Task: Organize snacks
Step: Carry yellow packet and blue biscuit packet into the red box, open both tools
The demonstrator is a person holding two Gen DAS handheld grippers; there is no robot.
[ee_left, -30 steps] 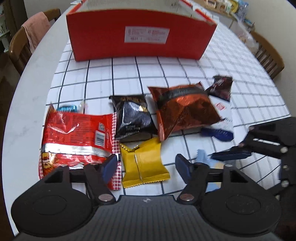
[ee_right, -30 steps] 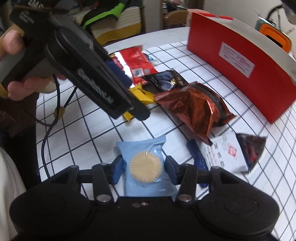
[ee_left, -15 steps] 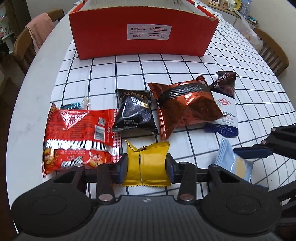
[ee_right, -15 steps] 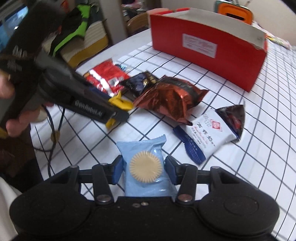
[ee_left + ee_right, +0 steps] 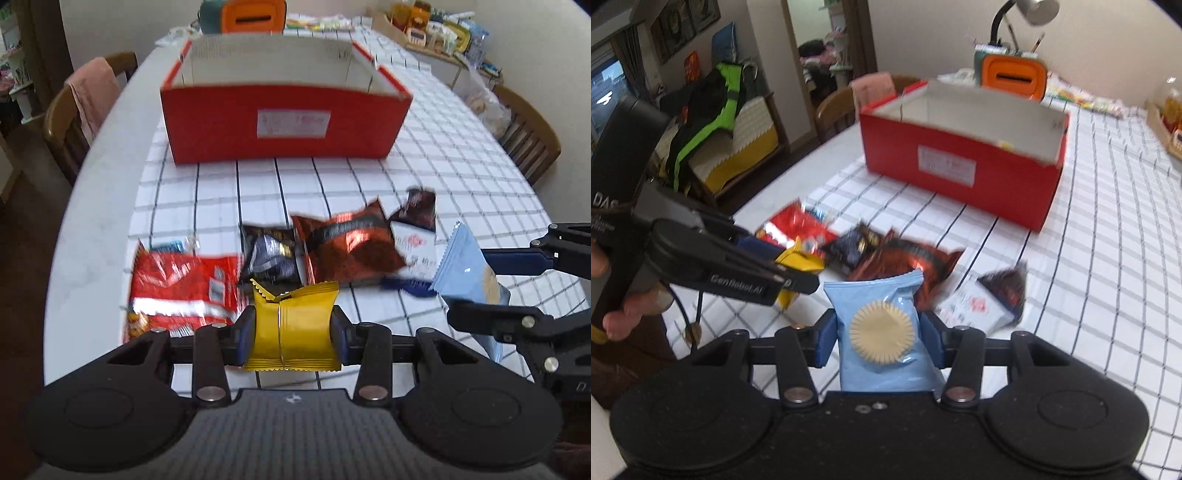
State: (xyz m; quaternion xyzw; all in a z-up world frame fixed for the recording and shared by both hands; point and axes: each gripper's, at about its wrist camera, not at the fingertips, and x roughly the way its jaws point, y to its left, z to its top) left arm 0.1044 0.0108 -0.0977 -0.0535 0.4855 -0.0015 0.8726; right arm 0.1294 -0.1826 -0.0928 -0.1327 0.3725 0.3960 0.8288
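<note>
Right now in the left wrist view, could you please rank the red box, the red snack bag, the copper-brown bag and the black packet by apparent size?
1. red box
2. red snack bag and copper-brown bag: look alike, so unranked
3. black packet

1. Grippers: two, the left gripper (image 5: 293, 328) and the right gripper (image 5: 877, 330).
2. Snack packets held: two, one yellow packet (image 5: 295, 328) and one light blue packet (image 5: 882, 328).
3. Snack packets on the table (image 5: 92, 206): five clear, possibly a sixth small blue one, blurred.
4. Red boxes (image 5: 284, 122): one.
5. Wooden chairs (image 5: 64, 125): two.
</note>
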